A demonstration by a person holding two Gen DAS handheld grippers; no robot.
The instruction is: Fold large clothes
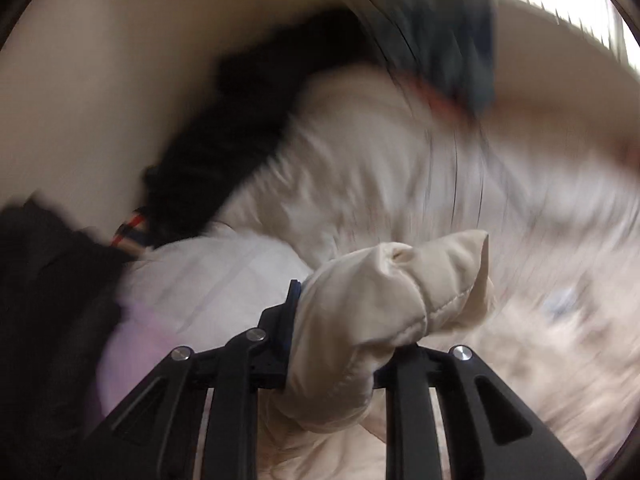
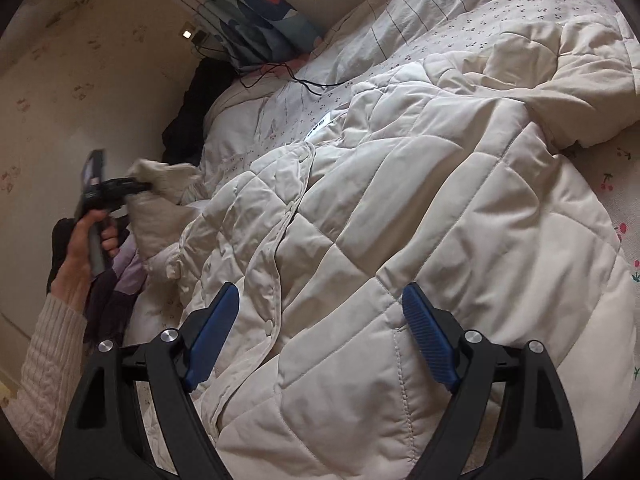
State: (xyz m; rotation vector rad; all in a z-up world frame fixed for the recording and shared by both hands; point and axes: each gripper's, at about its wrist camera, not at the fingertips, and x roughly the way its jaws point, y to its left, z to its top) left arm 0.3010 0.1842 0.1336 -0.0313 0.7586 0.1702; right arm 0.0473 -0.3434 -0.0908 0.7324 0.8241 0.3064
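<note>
My matt black plastic left gripper (image 1: pixel 344 344): bunched cream quilted cloth jacket (image 2: pixel 400 216), smooth, stitched. My right gripper (image 2: pixel 320 336): ribbed blue pads (image 2: pixel 430 338), shiny metal pins.

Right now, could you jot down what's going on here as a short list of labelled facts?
setting: a bed with a cherry-print sheet
main item: cream quilted coat, spread rumpled across the bed
left gripper: shut on a bunched corner of the coat, lifted off the bed
right gripper: open, above the coat, holding nothing
other things: patterned pillow by the wall; dark clothes beside it; black cable on the sheet
fold: not yet made
</note>
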